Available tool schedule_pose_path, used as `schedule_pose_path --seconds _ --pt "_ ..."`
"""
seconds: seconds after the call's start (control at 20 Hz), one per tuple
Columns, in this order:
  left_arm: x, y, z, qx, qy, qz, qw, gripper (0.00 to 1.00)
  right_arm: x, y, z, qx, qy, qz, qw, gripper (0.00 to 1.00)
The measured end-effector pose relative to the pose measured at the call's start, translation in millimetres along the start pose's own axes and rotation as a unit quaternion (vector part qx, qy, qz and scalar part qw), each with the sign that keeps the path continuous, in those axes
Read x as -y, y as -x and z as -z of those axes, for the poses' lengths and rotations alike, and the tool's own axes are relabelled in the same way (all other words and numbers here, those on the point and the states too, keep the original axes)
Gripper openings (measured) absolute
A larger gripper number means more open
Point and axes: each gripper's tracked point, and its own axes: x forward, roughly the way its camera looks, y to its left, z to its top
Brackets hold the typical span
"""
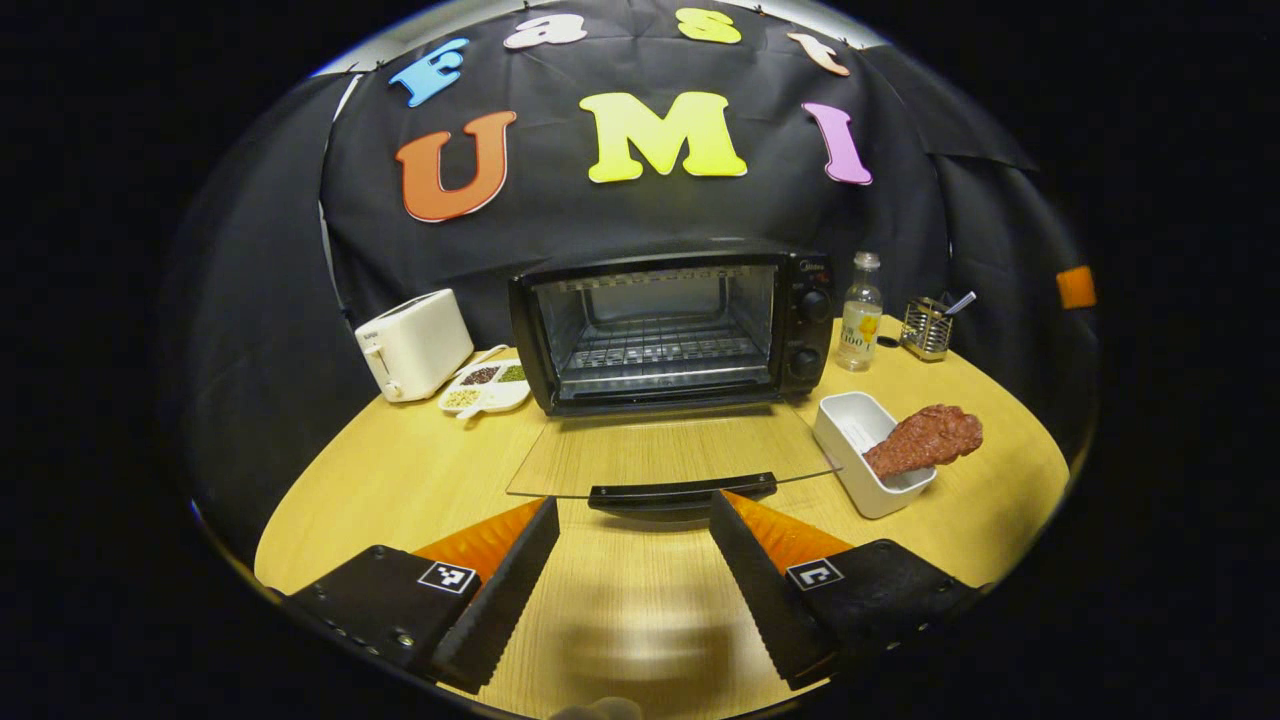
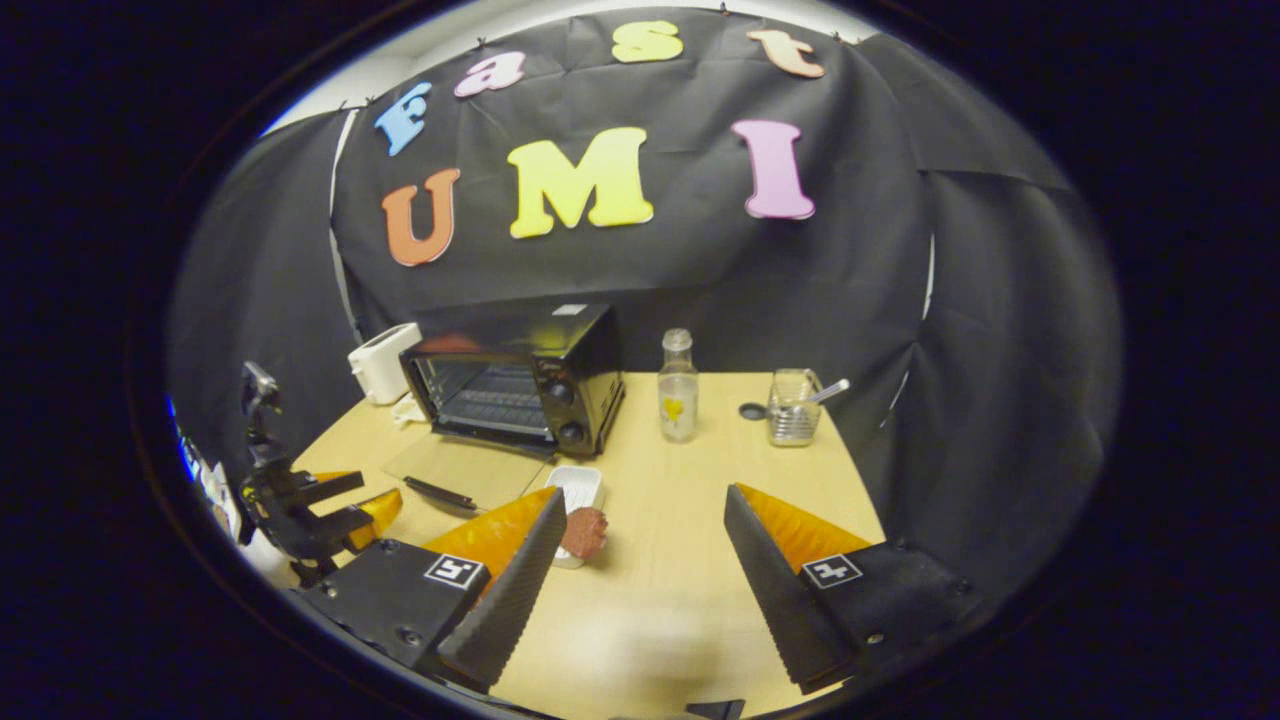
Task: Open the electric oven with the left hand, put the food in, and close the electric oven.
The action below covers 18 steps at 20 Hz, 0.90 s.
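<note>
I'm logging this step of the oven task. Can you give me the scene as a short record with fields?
oven: on the table, door folded down flat, wire rack bare
food: reddish meat piece lying in the white dish, right of the door
left hand-held gripper: open, just short of the door handle, holding nothing
right hand-held gripper: open, holding nothing, above the table
stage: oven opened, food not yet inside

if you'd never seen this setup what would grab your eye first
The black electric oven at the back middle of the round wooden table, its glass door folded flat and its wire rack bare. Next, the reddish-brown food sticking out of a white dish right of the door. Both grippers, left gripper and right gripper, are open and hold nothing.
</note>
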Motion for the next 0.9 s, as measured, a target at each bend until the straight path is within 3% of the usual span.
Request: schedule_pose_path --seconds 0.3,0.5,0.55,0.6,0.65,0.7,0.75,0.85,0.9 --pt "-19.2 54.9 -31.0 0.005 0.01 -0.051 0.999 0.97 -17.3 -80.2 47.7 -0.106 -0.061 -0.09 0.988 0.91" --pt "-27.1 86.2 -48.6 0.011 0.027 -0.092 0.995 0.97 -33.7 -112.0 80.6 -0.183 -0.133 -0.138 0.964 0.75" --pt "-28.4 93.6 -51.3 0.012 0.031 -0.102 0.994 0.97 -37.9 -116.6 83.9 -0.197 -0.155 -0.149 0.957 0.6" --pt "-30.0 100.0 -53.2 0.014 0.035 -0.111 0.993 0.97 -43.0 -119.7 90.7 -0.21 -0.175 -0.159 0.949 0.62" --pt "-32.5 105.0 -54.9 0.017 0.039 -0.119 0.992 0.97 -46.9 -121.0 92.3 -0.222 -0.195 -0.169 0.94 0.42" --pt "-33.9 109.8 -54.4 0.016 0.042 -0.126 0.991 0.96 -50.5 -122.2 92.8 -0.228 -0.218 -0.176 0.933 0.42" --pt "-35.3 114.8 -51.2 0.015 0.044 -0.132 0.99 0.97 -51.2 -122.9 92.1 -0.233 -0.237 -0.176 0.927 0.3" --pt "-38.8 123.1 -50.9 0.017 0.049 -0.139 0.989 0.97 -52.6 -120.5 92.6 -0.24 -0.251 -0.176 0.921 0.17" --pt "-41.4 126.8 -51.7 0.019 0.051 -0.141 0.989 0.96 -54.3 -118.0 91.1 -0.241 -0.25 -0.177 0.921 0.18"
